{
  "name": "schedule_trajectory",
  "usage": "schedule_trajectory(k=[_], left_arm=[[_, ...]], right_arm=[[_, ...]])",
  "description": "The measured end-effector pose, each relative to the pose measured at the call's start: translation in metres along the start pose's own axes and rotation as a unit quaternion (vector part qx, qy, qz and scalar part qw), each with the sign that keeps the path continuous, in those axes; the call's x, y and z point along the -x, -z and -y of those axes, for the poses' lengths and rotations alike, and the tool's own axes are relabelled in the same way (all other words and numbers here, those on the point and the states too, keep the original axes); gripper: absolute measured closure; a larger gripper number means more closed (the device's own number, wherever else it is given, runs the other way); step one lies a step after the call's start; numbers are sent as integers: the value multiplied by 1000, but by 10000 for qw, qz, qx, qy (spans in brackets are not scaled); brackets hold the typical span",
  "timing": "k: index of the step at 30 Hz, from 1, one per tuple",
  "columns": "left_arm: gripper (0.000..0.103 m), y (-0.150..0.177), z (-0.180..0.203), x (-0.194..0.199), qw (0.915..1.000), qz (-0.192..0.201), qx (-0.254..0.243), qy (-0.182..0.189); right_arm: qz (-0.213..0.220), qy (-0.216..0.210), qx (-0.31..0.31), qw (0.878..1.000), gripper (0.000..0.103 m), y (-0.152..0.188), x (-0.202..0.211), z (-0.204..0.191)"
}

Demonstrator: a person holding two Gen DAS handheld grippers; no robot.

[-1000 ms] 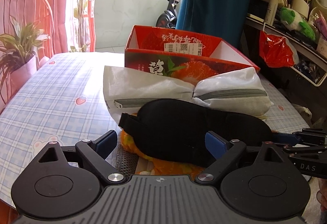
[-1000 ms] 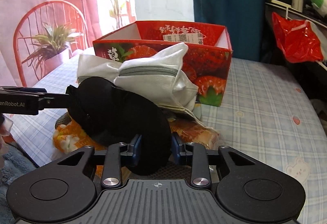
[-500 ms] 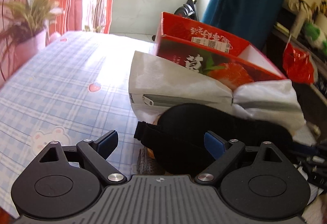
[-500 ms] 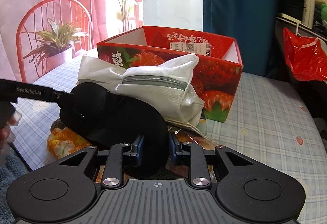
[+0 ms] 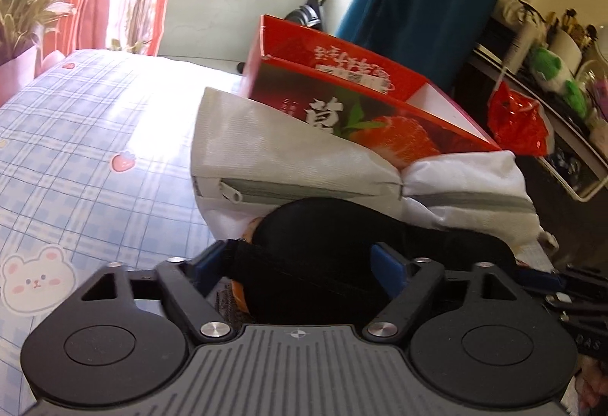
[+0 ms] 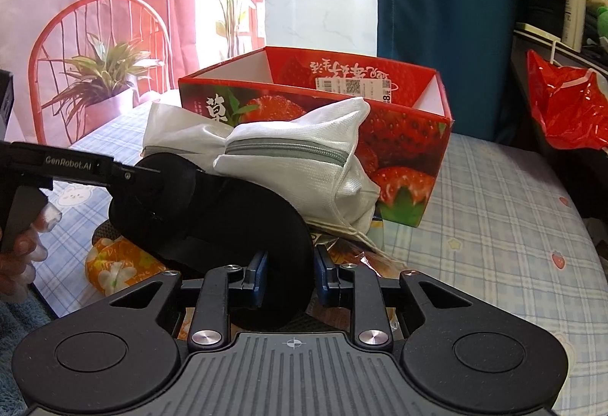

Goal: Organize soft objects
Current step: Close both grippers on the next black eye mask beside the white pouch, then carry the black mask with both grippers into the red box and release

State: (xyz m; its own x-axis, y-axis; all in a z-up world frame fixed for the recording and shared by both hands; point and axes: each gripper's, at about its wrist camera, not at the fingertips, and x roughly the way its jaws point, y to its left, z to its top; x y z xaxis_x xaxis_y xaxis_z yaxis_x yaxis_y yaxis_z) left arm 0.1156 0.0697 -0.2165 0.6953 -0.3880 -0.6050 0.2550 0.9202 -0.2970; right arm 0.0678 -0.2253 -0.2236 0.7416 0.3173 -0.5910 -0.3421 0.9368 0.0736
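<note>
A black sleep mask [image 5: 323, 245] lies across an orange floral cloth [image 6: 114, 264], in front of a white mesh zip pouch [image 6: 296, 157]. My right gripper [image 6: 290, 275] is shut on the mask's right lobe, both blue pads pressed into it. My left gripper [image 5: 298, 264] straddles the mask's strap end. Its jaws are closing, with the mask between them and the pads close to its edges, but no clear squeeze shows. In the right wrist view one of the left gripper's fingers [image 6: 129, 173] reaches over the mask's far end. Behind stands the red strawberry box [image 6: 402, 135], open on top.
The blue plaid tablecloth [image 5: 95, 150] stretches away to the left. A potted plant [image 6: 102, 81] and a red chair [image 6: 95, 21] stand beyond that edge. A red plastic bag [image 6: 570, 104] hangs from a cluttered shelf on the right. A hand [image 6: 19, 256] grips the left tool.
My left gripper has come forward and lower onto the mask's strap end, rolled a little, and its jaws have narrowed around it. The right gripper has kept its grip and barely moved.
</note>
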Motion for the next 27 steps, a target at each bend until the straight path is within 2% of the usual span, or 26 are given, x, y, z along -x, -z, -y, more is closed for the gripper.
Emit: schedule_trajectory(k=[2, 4, 8, 13, 19, 27], left_arm=[[43, 2, 3, 5, 9998, 44, -144, -86], [52, 4, 6, 11, 9995, 64, -270, -167], [65, 10, 10, 24, 9990, 186, -286, -297], [71, 17, 17, 31, 9970, 323, -390, -578], [72, 23, 14, 31, 9959, 244, -303, -821], [72, 29, 16, 30, 9959, 134, -324, -833]], right_arm=[[-1, -15, -42, 10000, 80, 0, 0, 1], [-2, -38, -106, 9999, 79, 0, 1, 2], [17, -113, -301, 9995, 78, 2, 2, 5], [12, -237, -435, 9988, 71, 4, 6, 6], [-50, -288, -461, 9985, 70, 8, 13, 4], [-94, -413, -545, 9976, 70, 10, 10, 4]])
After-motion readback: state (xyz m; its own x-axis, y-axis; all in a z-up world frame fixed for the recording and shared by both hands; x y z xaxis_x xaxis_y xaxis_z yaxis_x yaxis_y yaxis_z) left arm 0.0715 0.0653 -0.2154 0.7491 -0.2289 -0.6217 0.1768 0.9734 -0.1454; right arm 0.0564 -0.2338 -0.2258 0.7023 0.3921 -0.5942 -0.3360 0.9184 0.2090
